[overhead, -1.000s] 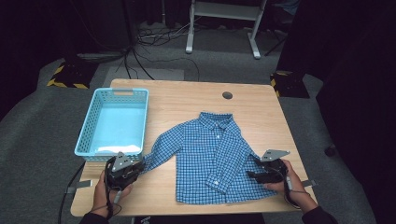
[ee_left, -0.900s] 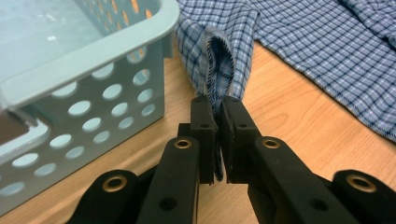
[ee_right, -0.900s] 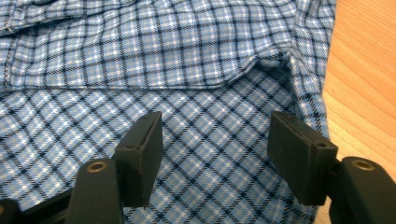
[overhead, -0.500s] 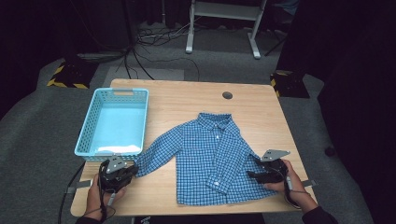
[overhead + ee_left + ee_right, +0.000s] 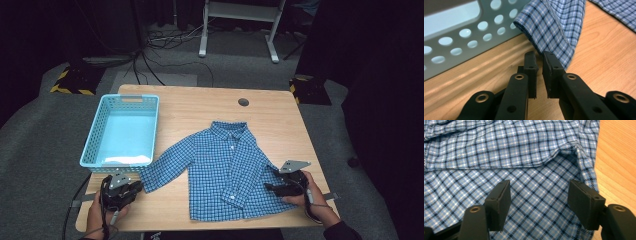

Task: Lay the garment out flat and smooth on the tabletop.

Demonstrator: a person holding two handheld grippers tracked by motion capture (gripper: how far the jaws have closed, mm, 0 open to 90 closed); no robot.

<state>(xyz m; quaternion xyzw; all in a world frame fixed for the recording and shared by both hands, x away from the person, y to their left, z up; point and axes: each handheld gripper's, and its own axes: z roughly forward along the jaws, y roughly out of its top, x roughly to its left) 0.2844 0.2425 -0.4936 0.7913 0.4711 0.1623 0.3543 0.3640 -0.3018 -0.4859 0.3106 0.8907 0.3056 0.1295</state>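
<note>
A pale blue basket (image 5: pixel 122 131) stands at the desk's (image 5: pixel 280 115) left, just beside the checked shirt's (image 5: pixel 227 170) outstretched sleeve. The left gripper (image 5: pixel 538 58), fingers nearly closed, pinches that sleeve's cuff (image 5: pixel 541 30). The right gripper (image 5: pixel 539 195) rests, fingers wide apart, over the other sleeve, holding nothing.
</note>
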